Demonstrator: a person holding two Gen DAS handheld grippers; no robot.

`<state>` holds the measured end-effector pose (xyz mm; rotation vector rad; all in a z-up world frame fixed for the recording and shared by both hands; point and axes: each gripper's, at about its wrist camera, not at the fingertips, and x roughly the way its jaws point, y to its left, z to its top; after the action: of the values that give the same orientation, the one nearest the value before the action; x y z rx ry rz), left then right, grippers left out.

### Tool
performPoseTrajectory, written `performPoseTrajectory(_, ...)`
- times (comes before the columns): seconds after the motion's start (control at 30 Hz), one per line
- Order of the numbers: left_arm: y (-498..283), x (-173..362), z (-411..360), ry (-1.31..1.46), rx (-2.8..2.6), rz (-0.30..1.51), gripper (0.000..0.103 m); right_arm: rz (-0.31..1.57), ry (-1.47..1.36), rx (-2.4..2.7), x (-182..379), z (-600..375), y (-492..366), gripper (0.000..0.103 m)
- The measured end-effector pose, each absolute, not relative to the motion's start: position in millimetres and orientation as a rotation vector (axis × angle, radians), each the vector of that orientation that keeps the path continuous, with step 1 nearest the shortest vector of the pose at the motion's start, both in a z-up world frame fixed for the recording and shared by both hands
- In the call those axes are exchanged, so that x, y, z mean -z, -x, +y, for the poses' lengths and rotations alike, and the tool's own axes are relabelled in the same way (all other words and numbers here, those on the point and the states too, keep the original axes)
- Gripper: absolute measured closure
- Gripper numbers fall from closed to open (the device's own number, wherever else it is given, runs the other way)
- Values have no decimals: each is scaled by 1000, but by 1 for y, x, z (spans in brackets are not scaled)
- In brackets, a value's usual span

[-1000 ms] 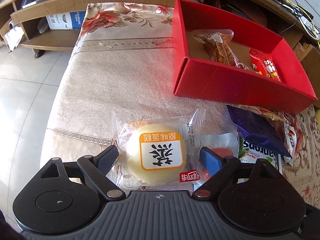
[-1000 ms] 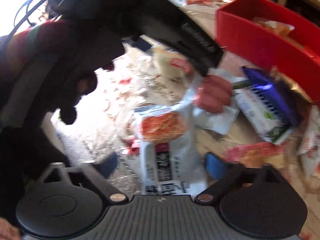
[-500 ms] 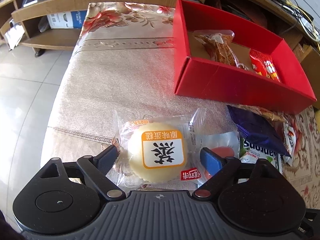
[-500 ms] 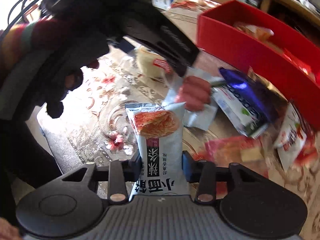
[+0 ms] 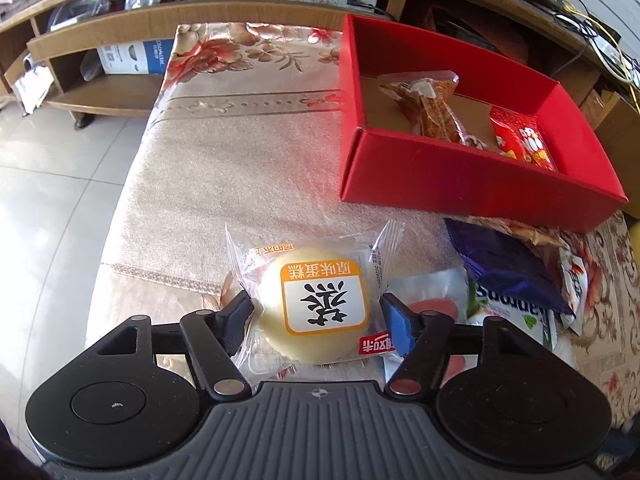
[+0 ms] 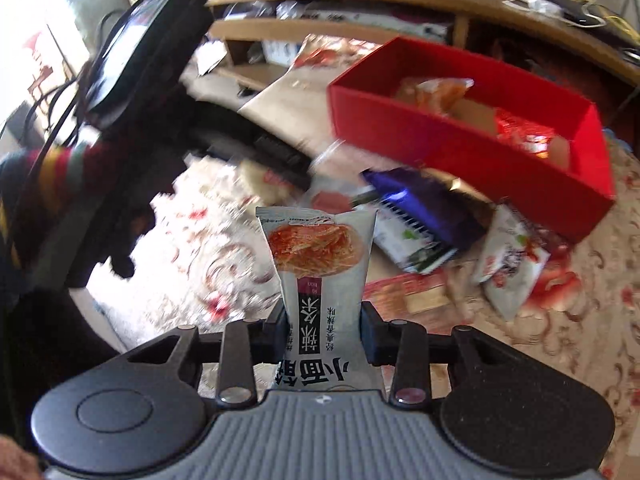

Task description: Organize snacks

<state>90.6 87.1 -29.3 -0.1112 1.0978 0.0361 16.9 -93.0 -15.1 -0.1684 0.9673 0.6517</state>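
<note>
One red box (image 5: 472, 184) sits on the surface (image 5: 224, 184) with two snacks inside, partly hidden by its wall. The left claw (image 5: 316, 316) is open around one cake pack (image 5: 316, 304) lying there. The right claw (image 6: 324, 332) squeezes one noodle pack (image 6: 320, 264), held up; its view is blurry.

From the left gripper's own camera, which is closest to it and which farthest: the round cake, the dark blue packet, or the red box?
1. Round cake, between the left gripper fingers.
2. Dark blue packet, off to the right on the table.
3. Red box, beyond both, at the far right.
</note>
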Motion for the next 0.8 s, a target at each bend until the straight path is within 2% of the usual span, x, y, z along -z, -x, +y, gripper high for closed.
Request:
performPoseTrajectory(0.23,-70,24,81,109,-4,1099,30,968,117,-620,11,-111,-25,68)
performPoseTrajectory(0.53,-74,29,89,166,-53,1104,13,997,113,-608,16,-112,-27,68)
performPoseTrajectory(0.7,-77,40,84,128,-57,1138,14,1001,101,-595,15,-113,-32,68)
performPoseTrajectory(0.8,-75,38,84,123,-69,1130,21,1000,108,-586,16,-113,-35,68)
